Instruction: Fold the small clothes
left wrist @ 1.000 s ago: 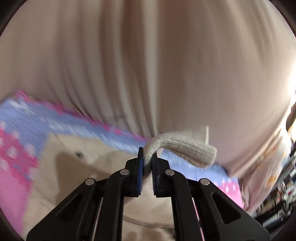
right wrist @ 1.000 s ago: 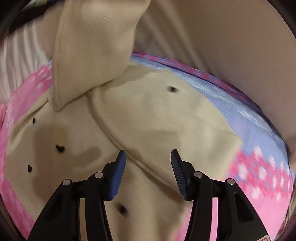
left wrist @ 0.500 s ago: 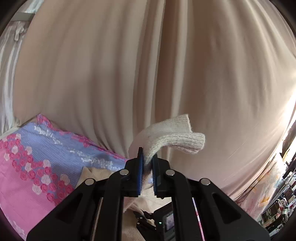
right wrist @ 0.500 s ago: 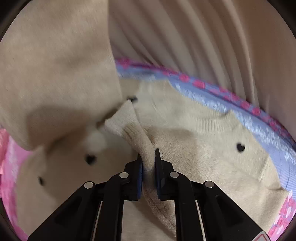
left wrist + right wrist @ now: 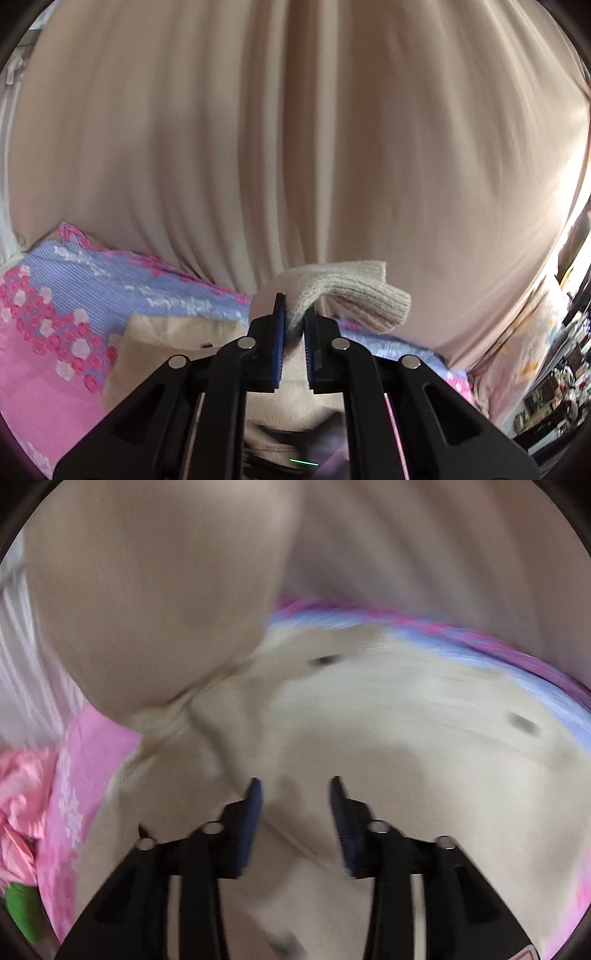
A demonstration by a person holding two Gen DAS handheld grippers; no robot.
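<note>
A small cream knit sweater (image 5: 388,731) with dark heart marks lies spread on a pink and blue flowered bedcover (image 5: 55,325). In the left wrist view my left gripper (image 5: 294,314) is shut on the sweater's ribbed cuff (image 5: 362,295), which it holds lifted above the bed. That raised sleeve (image 5: 155,590) hangs large at the upper left of the blurred right wrist view. My right gripper (image 5: 295,794) hovers over the sweater's body with its jaws opening and nothing pinched between them.
A beige pleated curtain (image 5: 295,129) hangs close behind the bed and fills the background. A crumpled pink cloth (image 5: 22,805) with a green patch lies at the left of the right wrist view. Cluttered shelves (image 5: 561,376) show at the far right.
My right gripper closed on a fold of the sweater half a second ago and has since let it go and shifted. My left gripper has kept the cuff raised while moving.
</note>
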